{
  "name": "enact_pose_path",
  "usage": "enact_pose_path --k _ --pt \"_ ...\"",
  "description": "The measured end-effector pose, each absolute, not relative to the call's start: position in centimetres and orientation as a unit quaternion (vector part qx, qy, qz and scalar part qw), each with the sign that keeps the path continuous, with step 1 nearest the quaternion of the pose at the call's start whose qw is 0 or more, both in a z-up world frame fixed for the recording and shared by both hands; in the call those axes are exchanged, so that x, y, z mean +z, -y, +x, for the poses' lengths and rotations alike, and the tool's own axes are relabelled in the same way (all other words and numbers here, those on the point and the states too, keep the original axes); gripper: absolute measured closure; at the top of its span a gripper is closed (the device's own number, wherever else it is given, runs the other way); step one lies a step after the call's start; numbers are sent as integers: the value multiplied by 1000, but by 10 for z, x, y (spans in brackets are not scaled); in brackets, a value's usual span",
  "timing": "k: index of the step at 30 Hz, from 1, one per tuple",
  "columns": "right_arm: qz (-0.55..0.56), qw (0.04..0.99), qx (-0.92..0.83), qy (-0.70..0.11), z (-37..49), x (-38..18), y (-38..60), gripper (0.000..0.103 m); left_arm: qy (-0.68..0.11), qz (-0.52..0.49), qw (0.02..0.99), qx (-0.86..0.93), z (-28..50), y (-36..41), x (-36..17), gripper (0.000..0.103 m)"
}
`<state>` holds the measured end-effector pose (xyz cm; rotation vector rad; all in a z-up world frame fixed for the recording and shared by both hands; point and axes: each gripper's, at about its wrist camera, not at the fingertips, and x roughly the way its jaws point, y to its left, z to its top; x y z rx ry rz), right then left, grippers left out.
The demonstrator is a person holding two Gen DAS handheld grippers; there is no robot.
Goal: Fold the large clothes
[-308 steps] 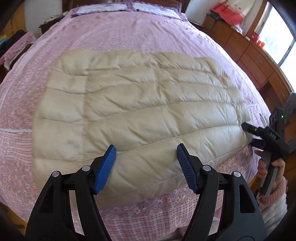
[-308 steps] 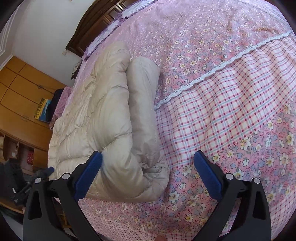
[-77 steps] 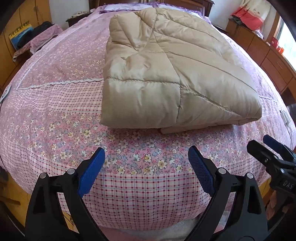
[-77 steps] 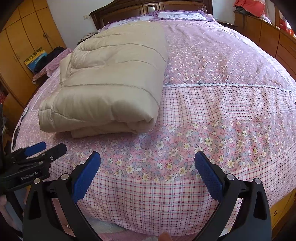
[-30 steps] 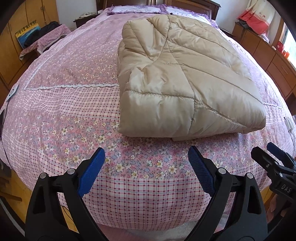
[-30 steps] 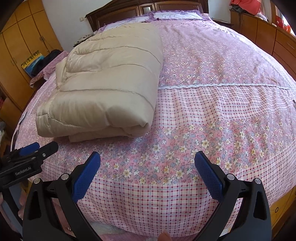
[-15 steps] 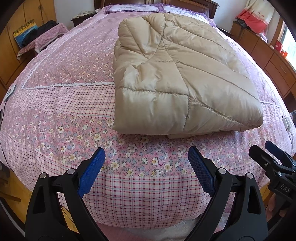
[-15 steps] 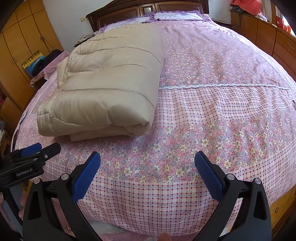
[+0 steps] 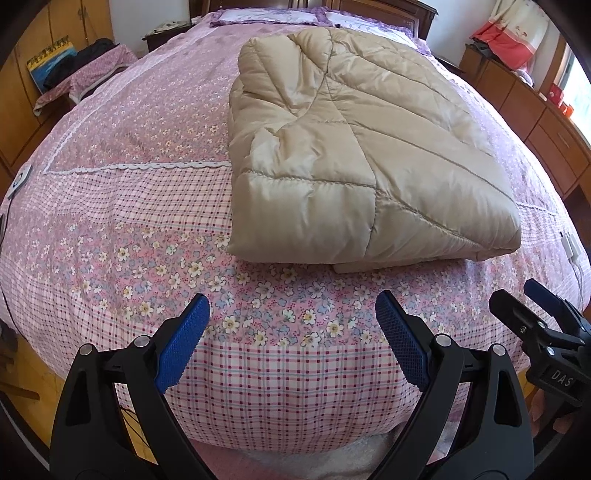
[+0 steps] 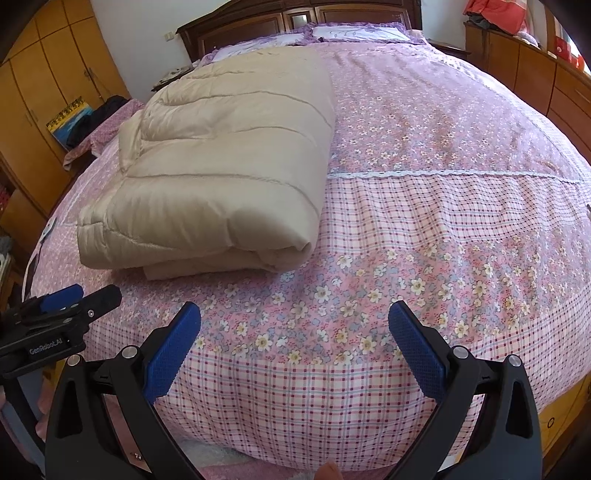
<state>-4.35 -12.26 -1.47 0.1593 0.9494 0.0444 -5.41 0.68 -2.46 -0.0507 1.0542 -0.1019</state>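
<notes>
A beige quilted down garment (image 9: 354, 147) lies folded into a thick rectangle on the pink floral bed (image 9: 129, 206); it also shows in the right wrist view (image 10: 229, 166). My left gripper (image 9: 291, 325) is open and empty, held above the bed's foot edge, short of the garment. My right gripper (image 10: 295, 332) is open and empty, also near the foot edge, to the right of the garment. Each gripper shows at the side of the other's view: the right one (image 9: 532, 314) and the left one (image 10: 74, 299).
Wooden wardrobes (image 10: 44, 85) stand to the left. A low wooden dresser (image 9: 535, 122) runs along the right. The dark headboard (image 10: 303, 14) and pillows (image 10: 354, 33) are at the far end. A chair with clothes (image 9: 85, 74) stands at the left bedside.
Long before, the garment lay spread wide with my grippers at it; now it lies folded and both grippers are back from it. In the last second only the views have shifted slightly.
</notes>
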Motion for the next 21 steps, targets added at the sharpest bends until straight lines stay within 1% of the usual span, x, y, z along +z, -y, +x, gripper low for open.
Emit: enact_pose_path --k 14,21 --pt "80 885 11 -458 -49 -19 126 6 -513 -24 857 -46 -49 -5 -35 12" --pt "81 884 10 -460 -50 -19 126 6 -522 -37 852 -27 -49 -20 -38 12"
